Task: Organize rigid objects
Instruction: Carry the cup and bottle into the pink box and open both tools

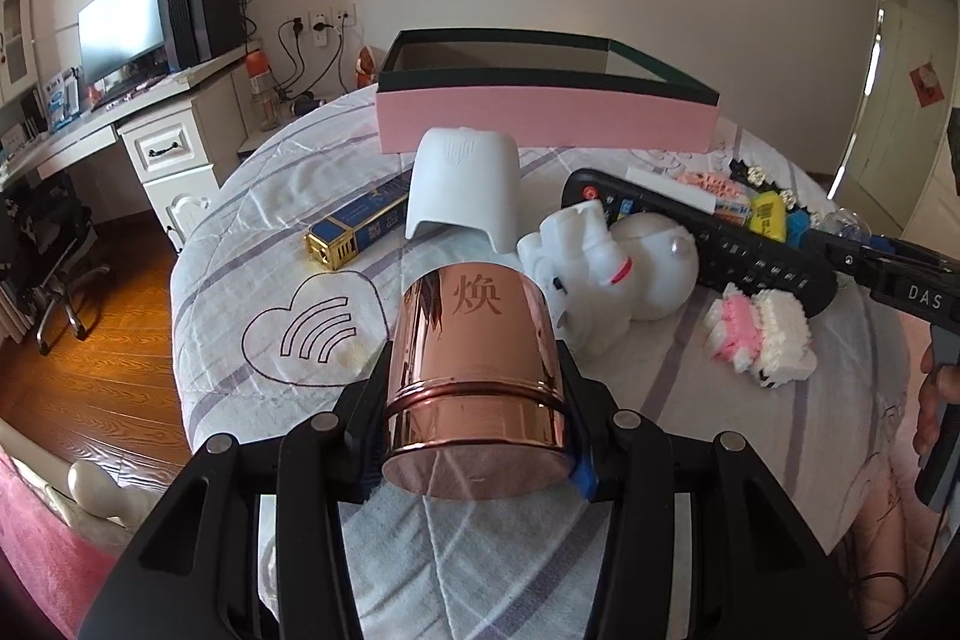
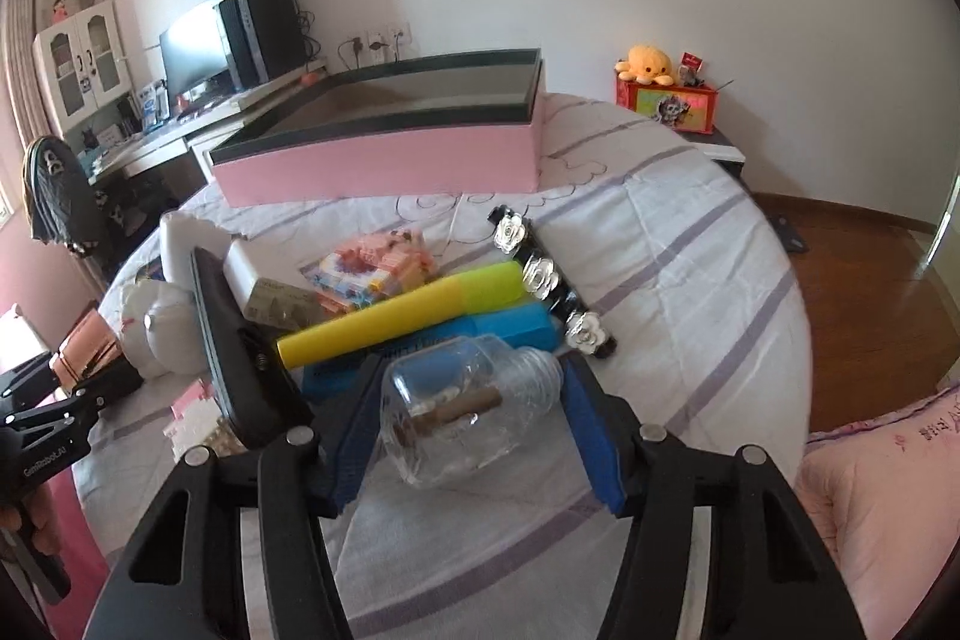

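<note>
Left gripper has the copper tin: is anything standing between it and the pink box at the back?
Yes. The white domed cover stands directly between the copper tin and the pink box. The white figurine sits just right of that line. Lifting over them looks feasible.

You saw a glossy, mirror-smooth copper-toned tin (image 1: 474,376), a clear glass bottle (image 2: 468,409), matt pink card on the box (image 1: 546,121) (dark rim), and creased striped cloth (image 1: 270,220).

Rose-gold metal cup (image 1: 474,382): tilted, clamped near (engraved character on its side). Clear glass bottle (image 2: 468,406): on its side, near. Open pink box (image 1: 549,115): far, upright on the table.
</note>
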`<state>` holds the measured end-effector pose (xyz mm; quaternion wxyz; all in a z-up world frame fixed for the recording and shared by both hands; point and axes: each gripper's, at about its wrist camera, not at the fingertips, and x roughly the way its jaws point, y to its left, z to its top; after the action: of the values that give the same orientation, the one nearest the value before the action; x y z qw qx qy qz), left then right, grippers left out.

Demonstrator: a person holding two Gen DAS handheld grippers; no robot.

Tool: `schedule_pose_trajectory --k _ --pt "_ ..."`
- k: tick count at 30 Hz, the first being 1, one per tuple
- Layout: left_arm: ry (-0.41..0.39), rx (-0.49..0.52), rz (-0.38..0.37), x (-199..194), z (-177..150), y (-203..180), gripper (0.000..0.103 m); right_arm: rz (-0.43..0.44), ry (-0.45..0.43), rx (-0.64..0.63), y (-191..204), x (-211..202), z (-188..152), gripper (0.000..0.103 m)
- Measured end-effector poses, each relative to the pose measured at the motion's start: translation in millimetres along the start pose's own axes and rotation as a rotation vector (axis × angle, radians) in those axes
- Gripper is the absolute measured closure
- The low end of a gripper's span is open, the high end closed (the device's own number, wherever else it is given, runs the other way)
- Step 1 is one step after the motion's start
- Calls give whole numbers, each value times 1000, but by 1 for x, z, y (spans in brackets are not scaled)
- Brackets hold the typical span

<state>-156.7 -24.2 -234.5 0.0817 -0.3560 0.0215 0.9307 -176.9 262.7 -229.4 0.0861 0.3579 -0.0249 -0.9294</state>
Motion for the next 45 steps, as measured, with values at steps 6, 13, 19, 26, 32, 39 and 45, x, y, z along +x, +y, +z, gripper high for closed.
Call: schedule_pose_trajectory --k 6,13,19,26,32,39,45 --pt "-39 21 -5 -12 12 -3 56 0 -20 -20 -2 -8 9 43" --pt "-110 45 -15 -29 36 -5 56 39 -91 -79 11 -25 38 43" --pt "-154 51 -35 -26 70 -3 56 95 -127 -136 25 -23 72 43" --pt "-177 76 -57 8 137 -6 56 132 -121 -170 34 7 124 43" --pt "-120 59 -122 59 188 -4 56 131 -59 -200 41 55 163 43" --pt "13 63 -123 129 213 0 56 108 59 -212 48 126 186 43" --pt "95 67 -73 162 208 1 56 105 163 -233 56 169 181 43"
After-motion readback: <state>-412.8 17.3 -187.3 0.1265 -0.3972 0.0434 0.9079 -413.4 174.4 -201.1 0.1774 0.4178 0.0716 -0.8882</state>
